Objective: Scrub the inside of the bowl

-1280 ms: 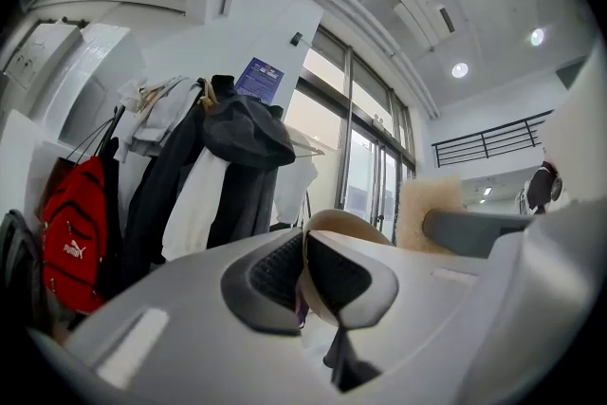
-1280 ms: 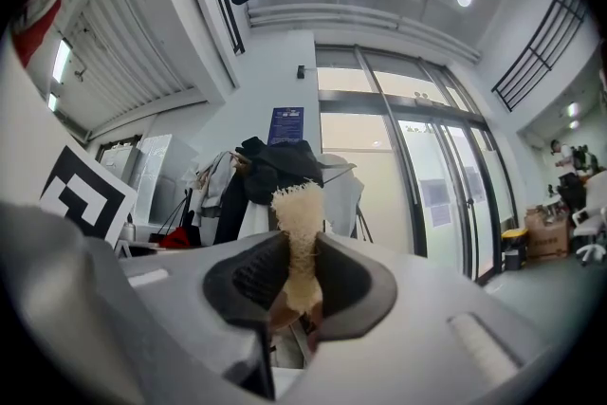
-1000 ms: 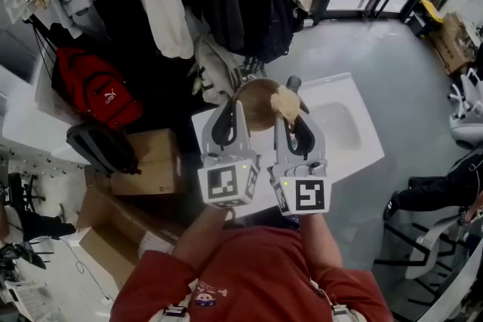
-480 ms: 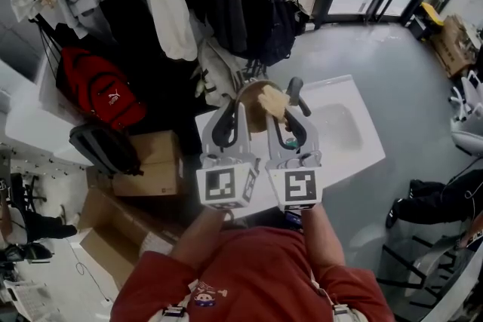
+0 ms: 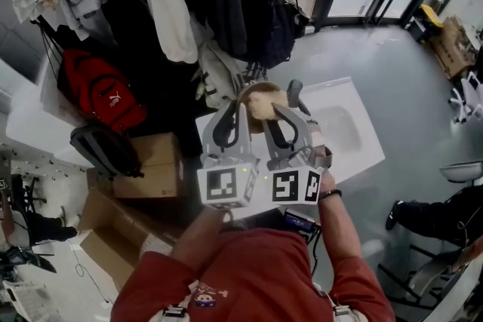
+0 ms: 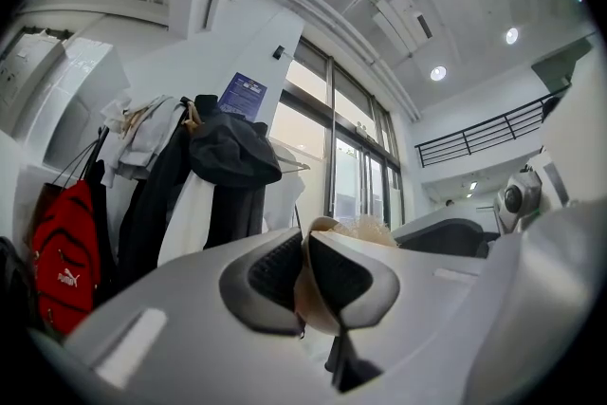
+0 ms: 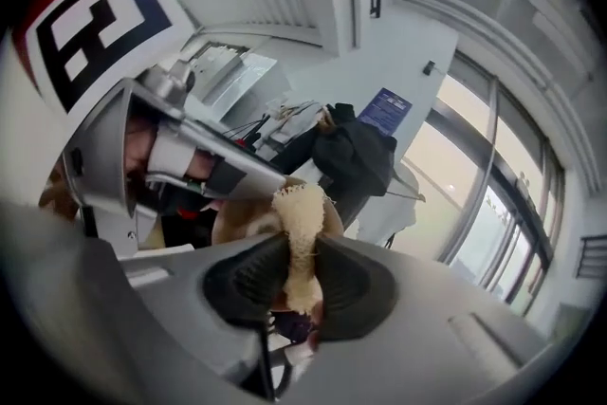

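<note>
Two grippers are being held above the white desk (image 5: 355, 143), the rim of the bowl (image 5: 253, 89) being clenched by the left gripper (image 5: 235, 111) and a beige scrubber (image 5: 266, 108) being grasped in the fingers (image 7: 356, 285) of the right gripper (image 5: 278, 115) at the bowl's mouth.

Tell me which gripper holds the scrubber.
The right gripper: its jaws pinch the pale fibrous scrubber, whereas the left gripper clamps the rim of the bowl.
</note>
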A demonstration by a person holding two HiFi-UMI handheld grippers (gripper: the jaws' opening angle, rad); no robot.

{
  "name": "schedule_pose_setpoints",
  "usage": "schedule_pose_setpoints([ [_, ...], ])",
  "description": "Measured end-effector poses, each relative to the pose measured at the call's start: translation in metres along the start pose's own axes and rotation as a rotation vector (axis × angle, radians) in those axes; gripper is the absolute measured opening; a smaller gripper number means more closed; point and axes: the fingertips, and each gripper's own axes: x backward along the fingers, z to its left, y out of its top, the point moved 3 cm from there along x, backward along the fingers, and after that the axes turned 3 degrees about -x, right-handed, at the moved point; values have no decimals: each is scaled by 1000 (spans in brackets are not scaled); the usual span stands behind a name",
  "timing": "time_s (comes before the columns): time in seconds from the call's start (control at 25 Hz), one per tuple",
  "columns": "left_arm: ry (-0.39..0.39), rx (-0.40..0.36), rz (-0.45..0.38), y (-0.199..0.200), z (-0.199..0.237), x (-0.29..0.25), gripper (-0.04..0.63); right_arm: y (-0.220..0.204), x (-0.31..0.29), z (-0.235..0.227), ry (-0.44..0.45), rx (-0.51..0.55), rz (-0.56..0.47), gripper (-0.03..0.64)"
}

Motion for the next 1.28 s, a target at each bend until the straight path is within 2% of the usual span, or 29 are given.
schedule_pose_setpoints([
  [0.48,-46,7,20,-8,-6,-3,23,-13,-7,23,151,603,33,78],
  [0.64,-56,-23,7,-3,-8,-5,23,-18,-6,28,207,827,33,77],
  [0.8,-67,-82,7,-6,-13,-5,23,-28,-2,36,281,987,39,77],
  [0.92,-69,-117,6,-8,-14,-5,23,-28,-1,34,301,1041,37,78],
  [1.04,-66,-96,4,-2,-14,-5,23,-25,-3,34,295,1037,40,78],
  [1.28,-53,-91,-8,1,-12,-3,23,-21,-5,35,279,916,58,78],
])
